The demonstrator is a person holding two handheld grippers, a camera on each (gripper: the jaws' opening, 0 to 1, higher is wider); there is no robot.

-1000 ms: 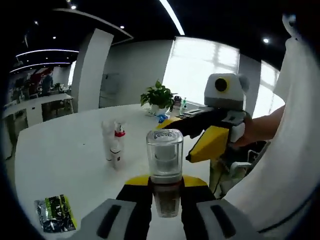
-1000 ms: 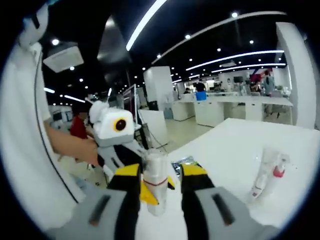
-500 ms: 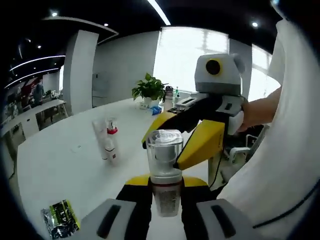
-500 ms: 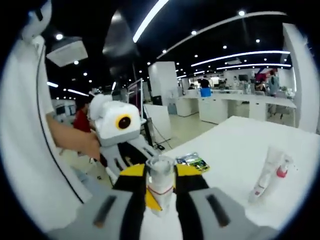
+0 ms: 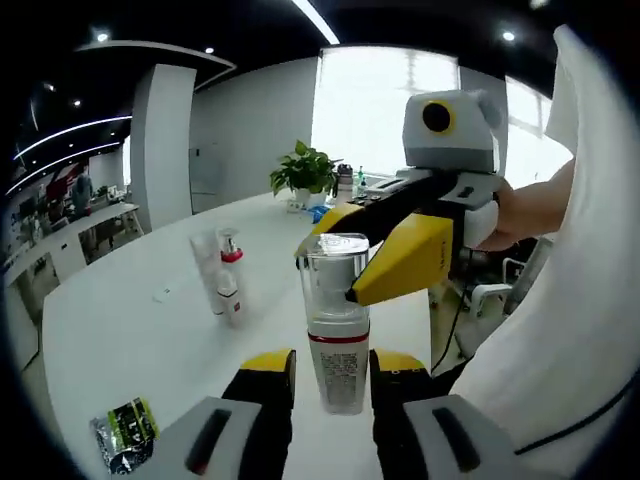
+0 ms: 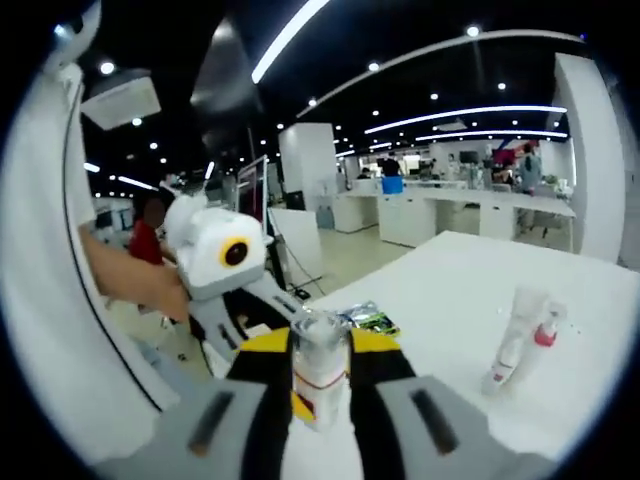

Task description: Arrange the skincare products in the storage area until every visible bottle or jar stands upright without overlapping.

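Observation:
A skincare bottle (image 5: 338, 352) with a clear cap and a white label hangs upright in the air over the white table (image 5: 110, 340). My left gripper (image 5: 332, 388) is open, with its yellow-tipped jaws standing a little clear of the bottle's lower body. My right gripper (image 5: 328, 272) reaches in from the right and is shut on the clear cap. In the right gripper view the same bottle (image 6: 320, 372) is clamped in my right gripper (image 6: 320, 350), and the left gripper (image 6: 262, 318) sits just behind it. A white tube (image 5: 207, 272) and a small red-collared pump bottle (image 5: 231, 288) stand on the table.
A green and silver sachet (image 5: 125, 438) lies near the table's near edge. A potted plant (image 5: 305, 176) and small items stand at the far end. A person's hand (image 5: 530, 210) and white sleeve fill the right side. The tube and pump bottle (image 6: 512, 345) stand on the table (image 6: 440, 310).
My left gripper has let go: its jaws spread and slid down the bottle, so the white label now shows. The right gripper closed onto the cap and holds it.

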